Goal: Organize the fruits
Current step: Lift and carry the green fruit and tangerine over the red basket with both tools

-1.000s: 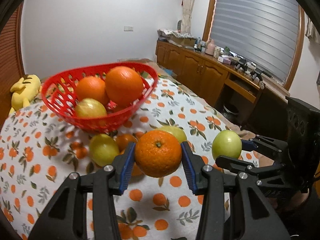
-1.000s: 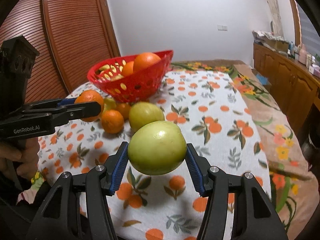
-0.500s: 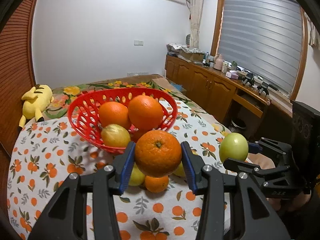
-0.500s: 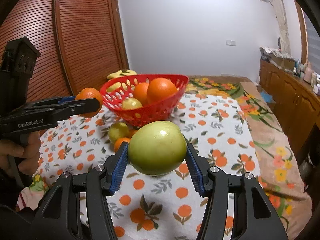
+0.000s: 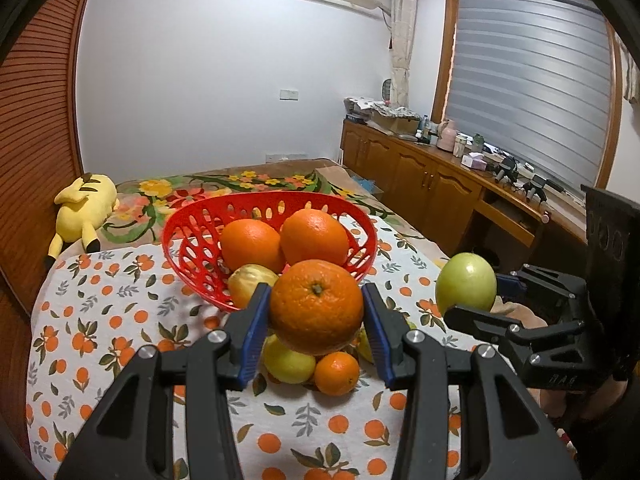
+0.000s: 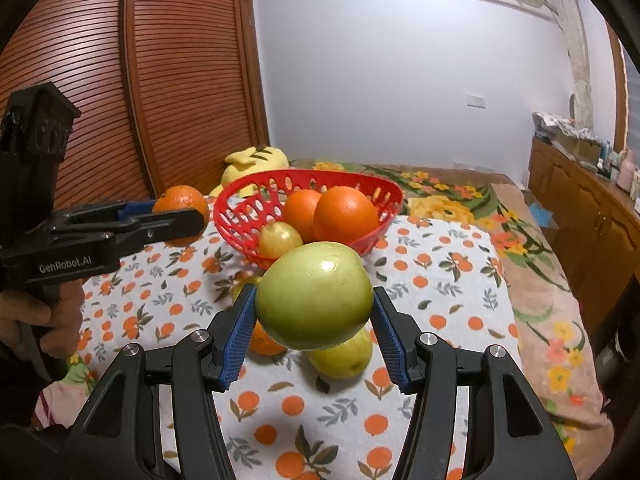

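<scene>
Left claw [image 5: 316, 312] clamped on an orange [image 5: 317, 306], blue pads pressed to both flanks, stem end facing the camera; fruit held clear above the cloth. Right claw [image 6: 314, 318] clamped on a green apple [image 6: 315, 295], pads tight against its sides, also held in the air. In the left wrist view the right claw sits at the right edge with the apple at its tip; in the right wrist view the left claw reaches in from the left with the orange at its tip, and a hand [image 6: 38, 326] grips its handle. Red basket [image 5: 200, 236] stands on the orange-print cloth [image 5: 100, 320] beyond both claws, slightly left of centre in the right wrist view. Basket contents: two large oranges [image 5: 314, 236] side by side, one yellowish fruit [image 5: 250, 286] at the near wall. Loose on the cloth, near side of the basket and below the held fruit: a yellow-green fruit [image 5: 286, 362], a small orange [image 5: 337, 373], another yellow-green fruit [image 6: 344, 356] touching or just beside it; part of this cluster is hidden behind the held pieces. Yellow plush toy [image 5: 82, 210] lies at the far left on the flowered blanket [image 5: 240, 180]. Wooden cabinet [image 5: 420, 188] runs along the right wall under a shuttered window
</scene>
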